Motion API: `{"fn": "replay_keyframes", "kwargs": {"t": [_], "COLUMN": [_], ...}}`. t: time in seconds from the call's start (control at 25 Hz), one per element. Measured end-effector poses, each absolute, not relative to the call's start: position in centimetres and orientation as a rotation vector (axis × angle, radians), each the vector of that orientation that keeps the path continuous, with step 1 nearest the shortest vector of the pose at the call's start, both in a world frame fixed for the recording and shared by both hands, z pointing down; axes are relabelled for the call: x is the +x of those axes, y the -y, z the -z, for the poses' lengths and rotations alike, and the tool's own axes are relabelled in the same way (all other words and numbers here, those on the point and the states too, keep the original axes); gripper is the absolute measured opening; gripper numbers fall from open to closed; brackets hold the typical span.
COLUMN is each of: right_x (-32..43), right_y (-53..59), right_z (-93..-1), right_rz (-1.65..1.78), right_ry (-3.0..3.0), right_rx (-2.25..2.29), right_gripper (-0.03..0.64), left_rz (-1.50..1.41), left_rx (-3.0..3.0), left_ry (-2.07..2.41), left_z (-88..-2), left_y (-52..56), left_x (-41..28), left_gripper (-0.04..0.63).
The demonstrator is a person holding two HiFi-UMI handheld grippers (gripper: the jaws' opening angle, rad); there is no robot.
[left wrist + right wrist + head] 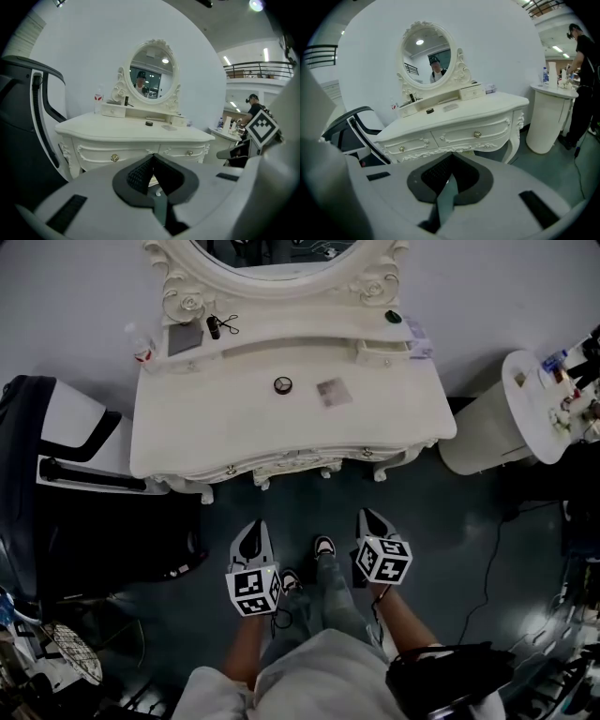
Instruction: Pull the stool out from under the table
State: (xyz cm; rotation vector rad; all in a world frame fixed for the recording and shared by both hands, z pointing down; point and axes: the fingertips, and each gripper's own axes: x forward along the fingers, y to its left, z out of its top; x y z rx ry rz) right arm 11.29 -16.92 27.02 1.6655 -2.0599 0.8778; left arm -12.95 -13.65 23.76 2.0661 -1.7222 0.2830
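- Stool: can't pick it out in any view. Head view shows only dark floor (450, 540) in front of the table (234, 418), and the tabletop covers whatever sits beneath.
- Your left gripper (253, 525) & right gripper (367, 514) hang low by your knees, side by side, tips aimed at the table front, well apart from it.
- Left gripper view: jaws (152, 156) closed tip to tip, nothing between. A pale sliver shows in the notch below the tips; can't tell what it is.
- Right gripper view: jaws (451, 157) also closed, empty.
- Table is cream-white w/ a curved top, carved scroll trim, bowed legs and two drawers w/ small brass knobs (477, 134).
- Oval mirror (272, 254) in an ornate carved frame stands at the back of the top, flanked by small drawer boxes.
- On top: a small round dark lid-like item (282, 384) near the centre, a clear bottle (141, 343) at the back left corner.
- Floor is dark, smooth, slightly glossy; a thin black cable (492, 559) runs over it at the right.
- Left of the table: a black & white chair (56, 465). Right: a round white stand (487, 427) w/ bottles on top.
- Back wall plain white.
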Motion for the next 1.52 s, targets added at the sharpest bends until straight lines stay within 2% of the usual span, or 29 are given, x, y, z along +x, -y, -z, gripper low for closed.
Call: {"fn": "replay_keyframes", "kwargs": {"t": [0.64,1.2,1.52], "right_x": [13.9,14.7,14.0], "right_y": [22.6,22.6,26.4], "right_z": [-42.3,-59.5,-65.2], "right_rz": [-0.94,-0.771,-0.695], "right_ry": [2.058,2.087,2.111], "right_rx": [1.718,1.574,1.557], "right_gripper": [-0.002,-0.002,-0.002], "left_rz": [-0.361,-0.477,-0.518], "left_rx": [2.039,2.055,2.024], "left_ry": [1.735,1.718,1.759], "left_z": [-41.0,-58.6,-62.1], "left_y": [17.7,16.2,18.1], "left_x": [-11.4,-11.1,-12.3], "left_gripper": [0.008,0.008,0.008]}}
